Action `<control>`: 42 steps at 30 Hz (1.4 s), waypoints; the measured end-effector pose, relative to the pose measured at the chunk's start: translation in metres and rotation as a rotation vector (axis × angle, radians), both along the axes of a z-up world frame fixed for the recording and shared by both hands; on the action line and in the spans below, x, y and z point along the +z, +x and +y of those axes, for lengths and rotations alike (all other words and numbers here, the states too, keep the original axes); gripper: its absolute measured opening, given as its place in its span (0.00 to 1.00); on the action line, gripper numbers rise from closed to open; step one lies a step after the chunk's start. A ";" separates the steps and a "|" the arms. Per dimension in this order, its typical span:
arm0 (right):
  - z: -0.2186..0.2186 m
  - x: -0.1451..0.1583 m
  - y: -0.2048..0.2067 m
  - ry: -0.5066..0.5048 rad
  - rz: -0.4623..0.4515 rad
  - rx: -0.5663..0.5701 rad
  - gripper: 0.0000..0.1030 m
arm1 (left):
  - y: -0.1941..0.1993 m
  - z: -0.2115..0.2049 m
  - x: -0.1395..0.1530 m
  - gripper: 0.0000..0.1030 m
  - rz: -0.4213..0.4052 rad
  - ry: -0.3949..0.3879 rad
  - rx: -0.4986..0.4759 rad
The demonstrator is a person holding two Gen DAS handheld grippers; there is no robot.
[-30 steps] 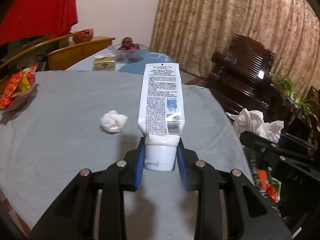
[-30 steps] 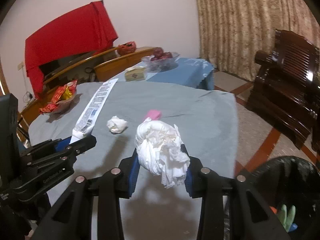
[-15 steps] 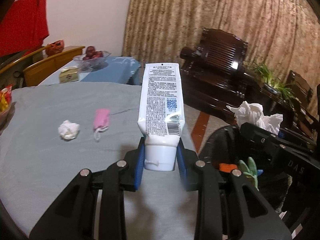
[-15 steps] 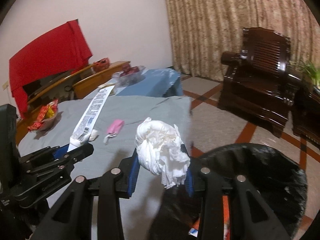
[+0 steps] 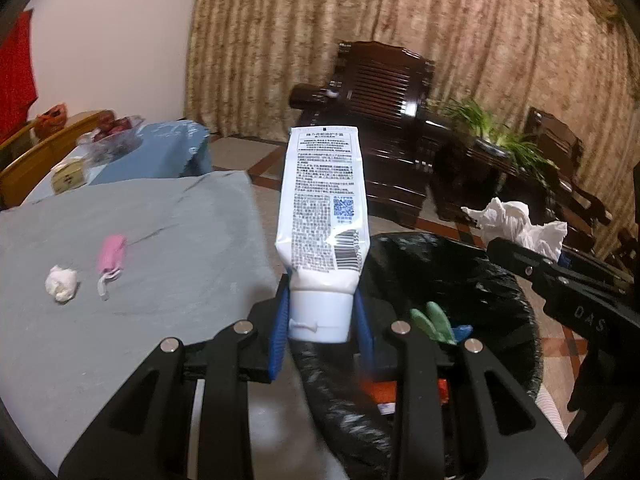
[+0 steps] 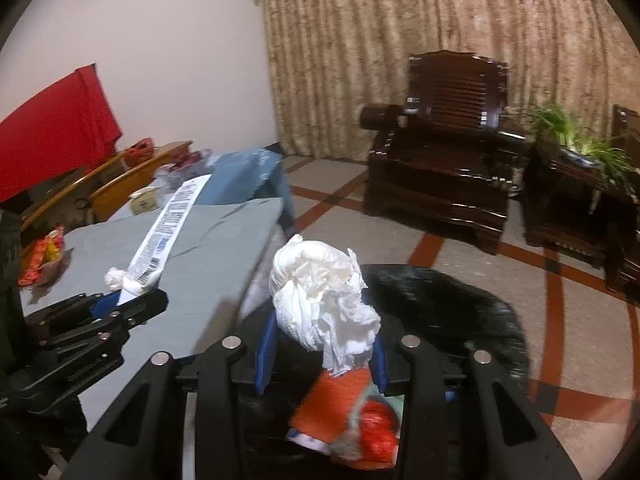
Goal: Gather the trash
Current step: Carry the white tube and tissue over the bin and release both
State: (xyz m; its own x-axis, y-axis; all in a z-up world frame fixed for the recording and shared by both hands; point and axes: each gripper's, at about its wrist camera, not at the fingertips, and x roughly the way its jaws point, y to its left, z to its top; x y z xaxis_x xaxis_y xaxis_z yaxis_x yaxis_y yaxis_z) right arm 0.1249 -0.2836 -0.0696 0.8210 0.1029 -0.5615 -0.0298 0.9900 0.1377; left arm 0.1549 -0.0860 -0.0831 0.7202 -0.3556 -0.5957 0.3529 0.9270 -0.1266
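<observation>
My left gripper (image 5: 320,320) is shut on the cap end of a white tube (image 5: 322,208), which stands upright over the near rim of a black-lined trash bin (image 5: 460,264). My right gripper (image 6: 322,354) is shut on a crumpled white tissue wad (image 6: 320,300) above the same bin (image 6: 460,300). An orange wrapper (image 6: 340,404) lies inside the bin below it. On the grey tablecloth (image 5: 160,240) lie a small white tissue ball (image 5: 61,282) and a pink item (image 5: 111,254). The right gripper with its tissue (image 5: 516,224) shows at the right of the left wrist view.
Green and orange trash (image 5: 434,322) lies in the bin. A dark wooden armchair (image 6: 440,168) and potted plants (image 6: 584,144) stand beyond on the tiled floor. A blue-covered table (image 5: 160,152) with a fruit bowl and a snack dish (image 6: 44,256) sit further back.
Both grippers have swung right, off the table and over the black bin, each still holding its item. The tissue ball and pink item have slid to the left of the left wrist view.
</observation>
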 end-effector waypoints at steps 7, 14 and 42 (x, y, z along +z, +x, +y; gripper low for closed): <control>-0.040 -0.002 -0.012 -0.009 -0.001 -0.081 0.37 | -0.004 -0.038 -0.012 0.28 0.012 0.009 -0.079; -0.062 -0.016 -0.010 0.002 0.033 -0.125 0.37 | 0.001 -0.065 -0.028 0.28 0.036 0.026 -0.140; -0.075 -0.040 -0.003 -0.027 0.088 -0.175 0.94 | 0.019 -0.048 -0.032 0.86 0.032 0.007 -0.133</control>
State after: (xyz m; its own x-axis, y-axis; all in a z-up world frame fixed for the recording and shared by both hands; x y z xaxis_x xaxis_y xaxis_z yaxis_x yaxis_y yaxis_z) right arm 0.1218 -0.3583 -0.1092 0.7725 -0.0534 -0.6327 0.1541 0.9824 0.1052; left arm 0.1737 -0.1337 -0.1156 0.6478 -0.4423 -0.6203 0.4684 0.8734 -0.1336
